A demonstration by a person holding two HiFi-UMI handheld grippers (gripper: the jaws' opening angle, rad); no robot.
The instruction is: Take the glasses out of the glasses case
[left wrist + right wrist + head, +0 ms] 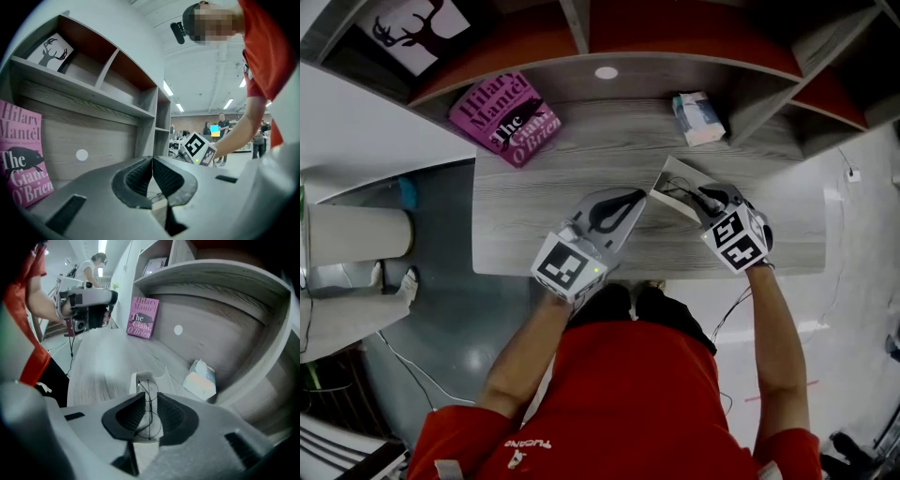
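Note:
An open white glasses case [673,178] lies on the grey wooden desk [544,206], close to its front edge. Thin wire-rimmed glasses [150,414] rest in the case [138,380]. My right gripper [149,397] hangs over them, its jaws slightly apart on either side of the wire frame, with light showing on both sides. In the head view that right gripper [701,199] is over the case's right part. My left gripper [643,195] has its tips at the case's left edge. The left gripper [152,161] has its jaws pressed together, and a pale piece of the case [159,206] shows between them.
A pink book [506,117] leans at the back left of the desk, and a small tissue packet [698,117] lies at the back right. A shelf unit with compartments stands over the desk, with a deer picture [412,28] in it. People stand in the far room.

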